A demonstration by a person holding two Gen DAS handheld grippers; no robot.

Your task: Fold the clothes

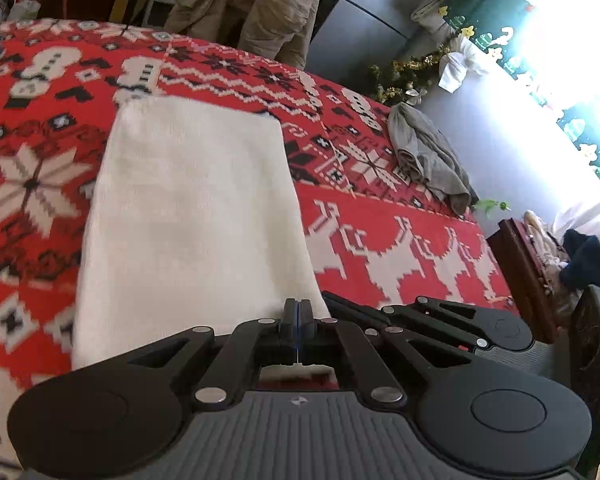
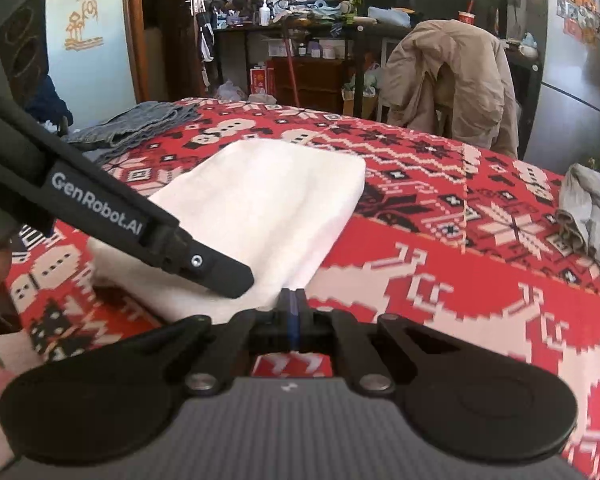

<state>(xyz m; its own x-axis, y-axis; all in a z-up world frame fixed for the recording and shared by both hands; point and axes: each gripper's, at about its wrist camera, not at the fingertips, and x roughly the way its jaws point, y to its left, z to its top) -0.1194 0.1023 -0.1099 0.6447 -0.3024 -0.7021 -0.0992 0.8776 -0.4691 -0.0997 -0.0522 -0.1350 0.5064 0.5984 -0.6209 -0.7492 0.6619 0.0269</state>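
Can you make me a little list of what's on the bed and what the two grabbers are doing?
surface: red patterned blanket
being folded: white cloth, lying flat
left gripper: shut on white cloth's near edge
right gripper: shut on white cloth's near corner
waiting: crumpled grey garment
also there: folded denim, far corner

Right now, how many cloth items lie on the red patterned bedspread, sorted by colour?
White: 1, the folded white cloth at the near edge
Grey: 1, the crumpled grey garment at the right
Blue-grey: 1, the denim piece at the far left
Total: 3
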